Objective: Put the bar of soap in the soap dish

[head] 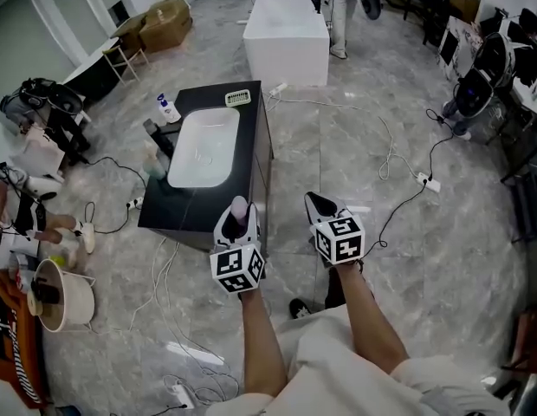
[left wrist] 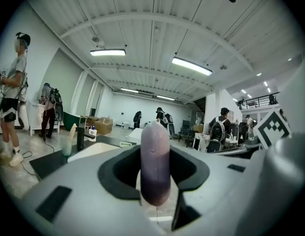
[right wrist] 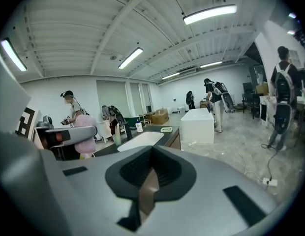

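Bar of soap, pale purple, gripped on its broad faces by the left gripper. The jaws stand wide around it and its long axis is upright. The soap dish lies straight ahead at the far right corner of the black vanity top, beyond the white basin and well apart from the soap. The right gripper has its jaws together and holds nothing. Judged next move: carry the soap forward along the top's right edge.

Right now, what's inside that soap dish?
Nothing: the soap dish shows only its ridged bottom. The bar of soap is in the left hand-held gripper. Beneath the ridges is hidden.
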Tool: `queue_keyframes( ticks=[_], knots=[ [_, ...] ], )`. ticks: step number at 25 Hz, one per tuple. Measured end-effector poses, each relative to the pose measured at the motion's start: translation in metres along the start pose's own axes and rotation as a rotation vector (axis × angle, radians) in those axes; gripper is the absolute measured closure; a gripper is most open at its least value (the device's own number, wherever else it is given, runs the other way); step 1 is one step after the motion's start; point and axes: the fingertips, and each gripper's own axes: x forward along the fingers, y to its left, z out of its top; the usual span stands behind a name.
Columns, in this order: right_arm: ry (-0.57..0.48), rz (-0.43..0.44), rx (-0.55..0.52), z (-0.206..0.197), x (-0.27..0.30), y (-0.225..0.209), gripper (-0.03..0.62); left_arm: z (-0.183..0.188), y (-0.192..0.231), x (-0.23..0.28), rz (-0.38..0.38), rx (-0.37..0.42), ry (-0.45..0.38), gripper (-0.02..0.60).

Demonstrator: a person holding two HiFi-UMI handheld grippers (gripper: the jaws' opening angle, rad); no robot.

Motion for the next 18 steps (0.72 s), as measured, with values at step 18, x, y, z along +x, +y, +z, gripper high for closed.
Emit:
queue_keyframes(
  ticks=[18],
  knots=[
    [0.07, 0.049, 0.075, 0.016, 0.142, -0.066, 0.589, -0.004, 0.044, 0.141, 0.025, 0.003, 0.061, 0.425]
  ],
)
